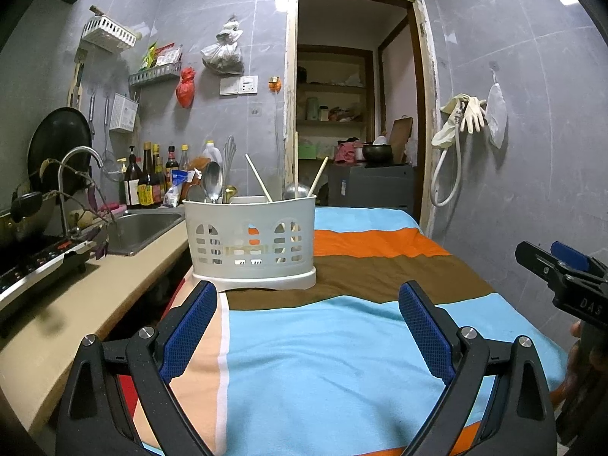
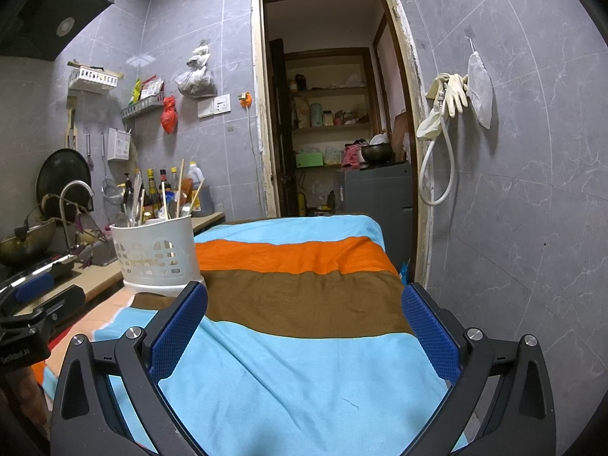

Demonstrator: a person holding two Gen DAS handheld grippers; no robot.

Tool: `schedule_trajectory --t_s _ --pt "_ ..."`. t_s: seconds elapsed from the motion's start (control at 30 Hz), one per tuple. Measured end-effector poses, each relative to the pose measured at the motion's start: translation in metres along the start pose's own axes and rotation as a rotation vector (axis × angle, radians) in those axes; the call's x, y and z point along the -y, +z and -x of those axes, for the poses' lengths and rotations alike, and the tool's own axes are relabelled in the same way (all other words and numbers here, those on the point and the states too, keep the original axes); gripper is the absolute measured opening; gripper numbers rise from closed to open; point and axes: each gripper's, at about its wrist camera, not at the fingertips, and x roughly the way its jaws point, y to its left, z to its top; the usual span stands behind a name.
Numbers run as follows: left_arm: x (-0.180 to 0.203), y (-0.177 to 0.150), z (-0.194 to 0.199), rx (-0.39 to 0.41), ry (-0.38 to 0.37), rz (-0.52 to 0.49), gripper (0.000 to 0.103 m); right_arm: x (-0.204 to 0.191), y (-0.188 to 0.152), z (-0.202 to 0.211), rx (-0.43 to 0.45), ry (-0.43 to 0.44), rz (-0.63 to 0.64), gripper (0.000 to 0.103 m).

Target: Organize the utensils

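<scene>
A white slotted utensil caddy stands on the striped cloth, near its left edge. It holds spoons, chopsticks and a ladle. My left gripper is open and empty, just in front of the caddy. My right gripper is open and empty, over the cloth, with the caddy ahead to its left. The right gripper's jaw shows at the left wrist view's right edge. No loose utensils show on the cloth.
A beige counter with a steel sink, tap and stove lies to the left. Sauce bottles stand behind the sink. An open doorway is behind the table. A grey wall with hanging gloves is on the right.
</scene>
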Motion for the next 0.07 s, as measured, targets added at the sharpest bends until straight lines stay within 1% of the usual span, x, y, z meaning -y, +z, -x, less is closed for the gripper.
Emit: schedule_trajectory --t_s 0.07 --pt "0.0003 0.0001 -0.0005 -0.001 0.002 -0.001 0.094 0.0012 0.0002 -0.0004 0.001 -0.001 0.001 0.103"
